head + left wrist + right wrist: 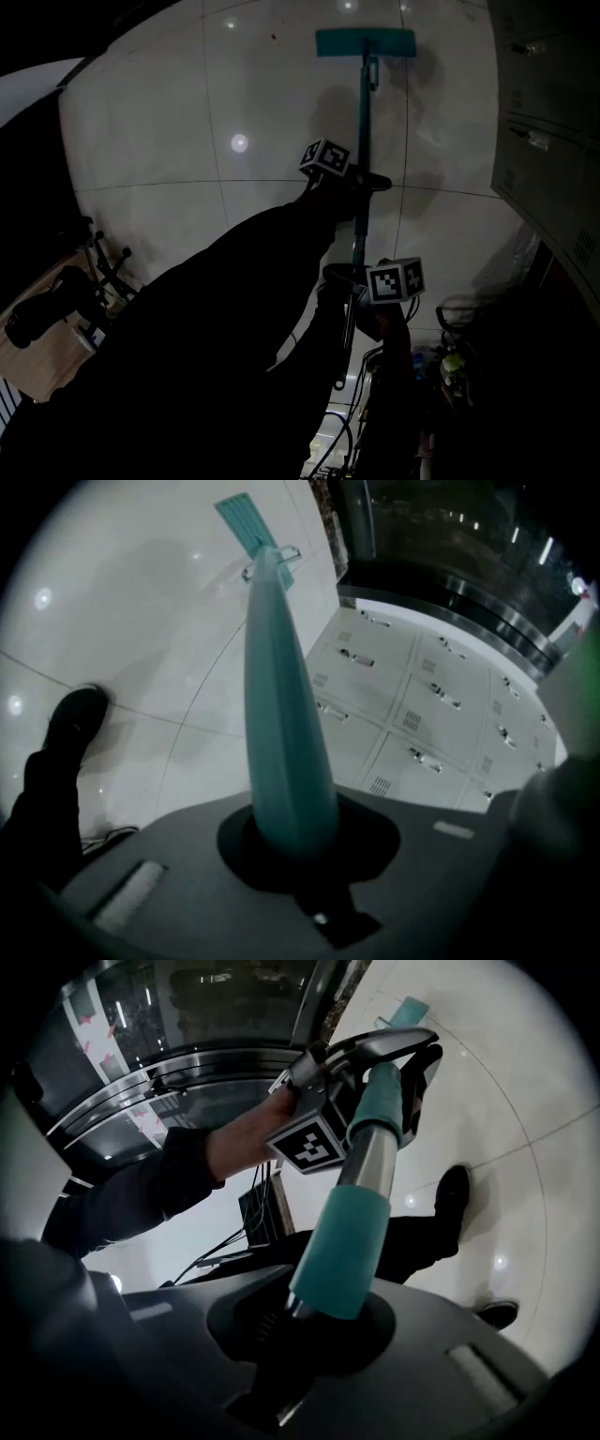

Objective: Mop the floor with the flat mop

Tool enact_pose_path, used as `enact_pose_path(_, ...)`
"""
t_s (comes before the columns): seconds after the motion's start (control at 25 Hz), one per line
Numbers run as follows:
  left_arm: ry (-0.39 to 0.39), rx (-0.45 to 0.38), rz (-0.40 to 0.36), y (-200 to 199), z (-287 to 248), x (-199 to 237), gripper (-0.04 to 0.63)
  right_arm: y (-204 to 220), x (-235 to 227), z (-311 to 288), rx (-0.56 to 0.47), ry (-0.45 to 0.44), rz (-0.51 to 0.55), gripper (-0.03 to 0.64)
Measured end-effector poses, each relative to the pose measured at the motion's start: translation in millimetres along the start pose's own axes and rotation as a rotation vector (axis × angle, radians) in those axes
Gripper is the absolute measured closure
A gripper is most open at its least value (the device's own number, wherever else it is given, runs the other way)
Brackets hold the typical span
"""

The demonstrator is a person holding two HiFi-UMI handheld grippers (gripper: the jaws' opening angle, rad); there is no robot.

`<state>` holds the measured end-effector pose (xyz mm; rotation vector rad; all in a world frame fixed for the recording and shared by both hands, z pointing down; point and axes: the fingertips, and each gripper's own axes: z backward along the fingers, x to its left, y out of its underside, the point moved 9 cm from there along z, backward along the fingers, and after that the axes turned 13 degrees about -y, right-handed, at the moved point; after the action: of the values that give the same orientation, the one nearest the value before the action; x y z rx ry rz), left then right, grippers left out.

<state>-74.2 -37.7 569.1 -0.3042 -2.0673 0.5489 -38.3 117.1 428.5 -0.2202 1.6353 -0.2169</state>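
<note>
The flat mop stood on the white floor, with its green head lying flat on the tiles far out in front of the person. The long handle ran from the head back toward the person. Both grippers held that handle. The left gripper was the far one, about halfway up the handle, and its jaws were closed tight around the green pole. Its cube with black and white squares sat just to the left of the handle. The right gripper was the near one, at the top end of the handle, and its jaws were closed around the green grip there. A bare silver bit of the pole showed just past that grip. The right cube sat just to the right of the handle. From the right gripper view, the person's dark sleeve reached out to the left gripper up ahead. A black shoe stood on the floor to the left of the handle, well back from the mop head. Grey lockers ran along the right edge of the floor, near the mop head but apart from it. Small bright spots of light shone on the tiles.
</note>
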Motion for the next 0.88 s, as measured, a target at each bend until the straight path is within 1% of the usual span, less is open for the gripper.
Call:
enact_pose_path(0.12,0.021,-0.015,-0.010,-33.6,8.2,-12.6,0.551,-35.2,5.4,-1.3,-0.005,0.007,0.006,0.555)
enact_pose_path(0.2,0.035,-0.031,-0.006,-47.8,15.6,-18.9,0.551,-51.1,10.5,-4.9,-0.010,0.001,0.013,0.555)
enact_pose_path(0.28,0.059,-0.056,0.007,-54.5,23.0,-23.9,0.551,-59.8,17.2,-7.8,-0.013,-0.004,0.019,0.551)
enact_pose_path(0.4,0.092,-0.078,0.020,-53.1,31.3,-29.3,0.549,-60.6,27.3,-10.1,-0.010,0.004,0.022,0.546)
enact_pose_path(0.52,0.112,-0.079,0.011,-40.5,37.1,-33.8,0.543,-50.9,37.4,-11.0,0.000,-0.003,0.047,0.536)
enact_pose_path(0.6,0.113,-0.075,-0.005,-25.1,39.0,-35.1,0.532,-38.1,43.0,-10.7,0.005,-0.016,0.065,0.534)
enact_pose_path(0.76,0.120,-0.077,-0.009,14.7,38.1,-29.2,0.524,0.6,46.7,-8.2,0.030,-0.004,0.073,0.534)
enact_pose_path(0.88,0.122,-0.098,-0.013,45.8,31.4,-21.8,0.526,33.0,43.7,-4.8,0.025,-0.047,0.057,0.532)
